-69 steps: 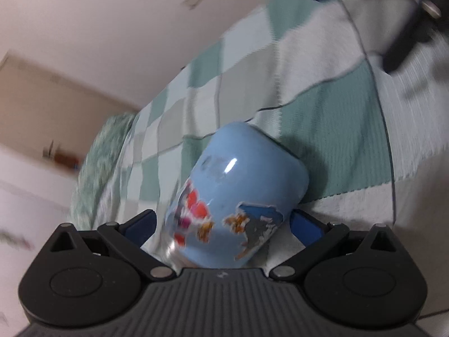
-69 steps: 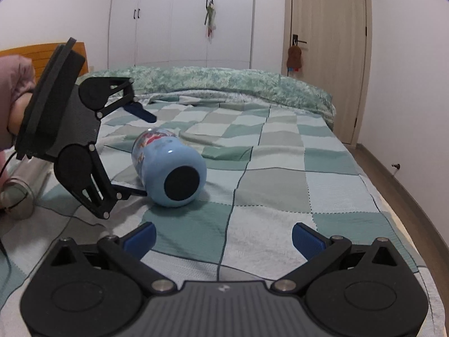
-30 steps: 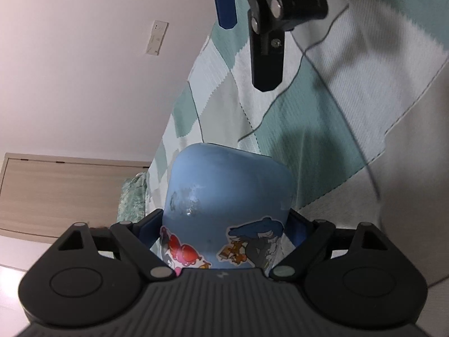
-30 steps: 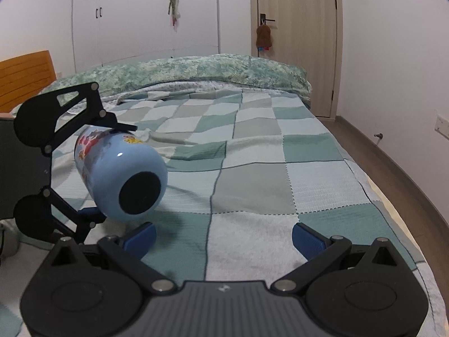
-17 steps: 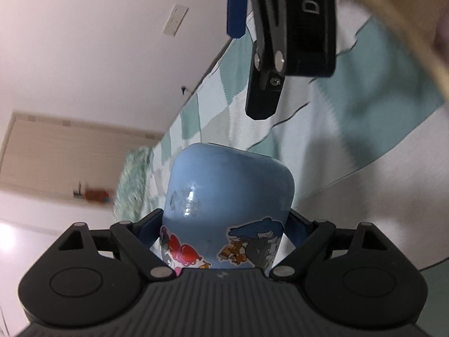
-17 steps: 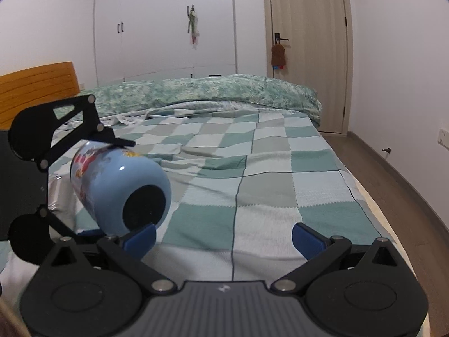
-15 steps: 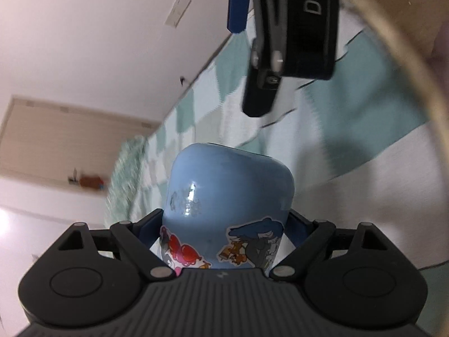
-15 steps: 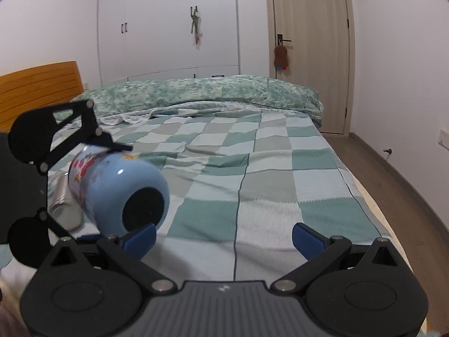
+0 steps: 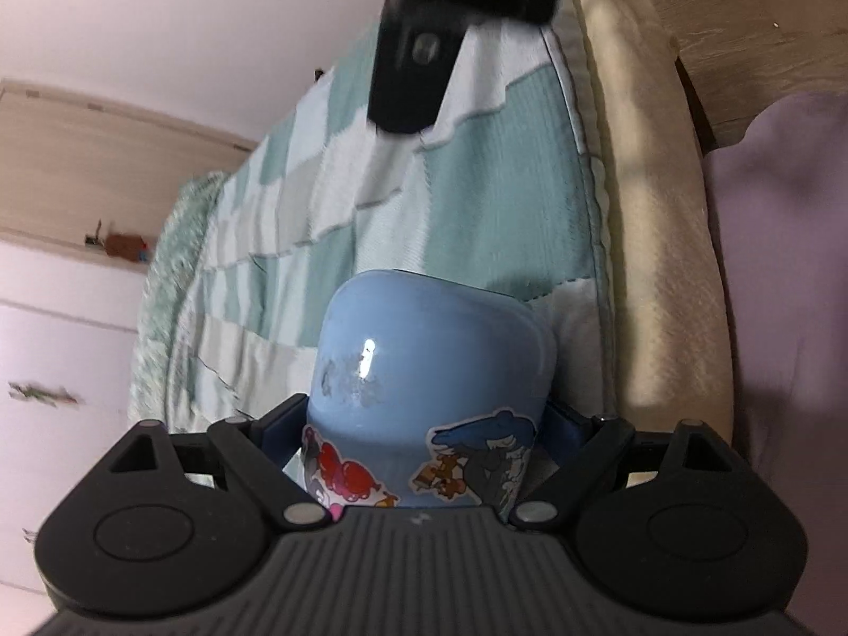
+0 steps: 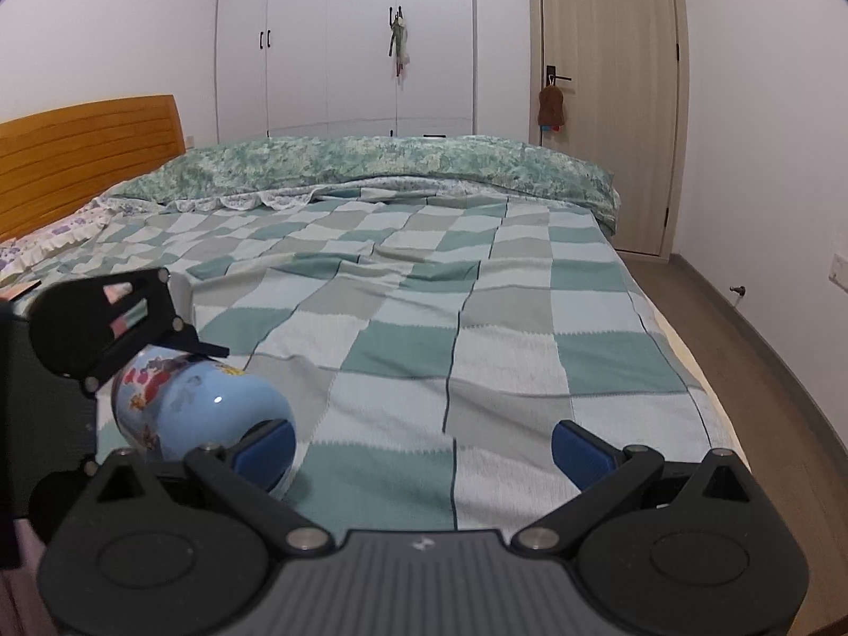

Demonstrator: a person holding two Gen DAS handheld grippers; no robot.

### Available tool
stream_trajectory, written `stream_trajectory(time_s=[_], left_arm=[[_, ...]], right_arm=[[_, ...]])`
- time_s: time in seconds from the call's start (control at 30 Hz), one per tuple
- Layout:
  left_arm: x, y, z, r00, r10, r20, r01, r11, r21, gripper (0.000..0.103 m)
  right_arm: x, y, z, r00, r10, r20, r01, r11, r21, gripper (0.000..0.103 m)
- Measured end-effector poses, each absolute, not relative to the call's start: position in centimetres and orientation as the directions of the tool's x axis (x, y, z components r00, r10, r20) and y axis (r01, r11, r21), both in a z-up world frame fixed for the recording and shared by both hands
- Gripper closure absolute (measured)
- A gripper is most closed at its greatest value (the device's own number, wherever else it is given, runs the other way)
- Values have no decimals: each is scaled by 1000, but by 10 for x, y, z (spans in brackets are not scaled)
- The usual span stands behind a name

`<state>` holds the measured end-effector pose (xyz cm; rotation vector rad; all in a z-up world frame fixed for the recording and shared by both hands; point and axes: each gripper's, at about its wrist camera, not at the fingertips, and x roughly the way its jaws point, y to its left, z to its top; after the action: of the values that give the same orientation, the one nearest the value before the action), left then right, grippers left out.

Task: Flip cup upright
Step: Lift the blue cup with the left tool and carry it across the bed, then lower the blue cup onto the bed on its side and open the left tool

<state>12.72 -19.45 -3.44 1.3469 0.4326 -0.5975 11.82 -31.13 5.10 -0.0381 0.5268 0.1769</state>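
A light blue cup [image 9: 424, 371] with cartoon stickers is held between my left gripper's blue pads [image 9: 278, 432]. My left gripper [image 9: 424, 426] is shut on the cup, with the cup's base pointing away from the camera. In the right wrist view the cup [image 10: 196, 408] lies tilted, lifted off the bed at the lower left, with the left gripper [image 10: 100, 334] around it. My right gripper [image 10: 421, 448] is open and empty, just to the right of the cup. Its body shows blurred at the top of the left wrist view [image 9: 440, 32].
The checked green and white blanket [image 10: 477, 328] covers the bed. A green floral duvet [image 10: 371, 169] lies at the far end. A wooden headboard [image 10: 79, 159] is at the left, a door [image 10: 604, 106] and wood floor [image 10: 768, 350] at the right. The mattress edge [image 9: 652, 212] is near the cup.
My left gripper has carried the cup lower and closer to the bed's near edge. My right gripper has lifted and pulled back, so more of the bed shows.
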Motion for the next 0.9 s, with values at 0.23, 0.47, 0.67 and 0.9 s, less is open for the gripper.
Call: stream_trajectory(time_s=[0.23,0.47,0.67,0.9], left_arm=[[123,-193,-30,796,-163,-583,605,154,781,3],[110,-173,5,820,-203,-535,572,278,772,0],[98,-135,34,836,-220,-502,545,433,718,0],[84,-82,45,863,-201,-463,482,599,639,0]], right_arm=[[109,-311,47,845,140,-517,-163,987,2,0],[95,-300,63,856,144,-496,-181,983,-27,0],[87,-273,75,856,161,-491,-226,971,-75,0],[87,-227,80,841,179,-511,-299,941,-162,0]])
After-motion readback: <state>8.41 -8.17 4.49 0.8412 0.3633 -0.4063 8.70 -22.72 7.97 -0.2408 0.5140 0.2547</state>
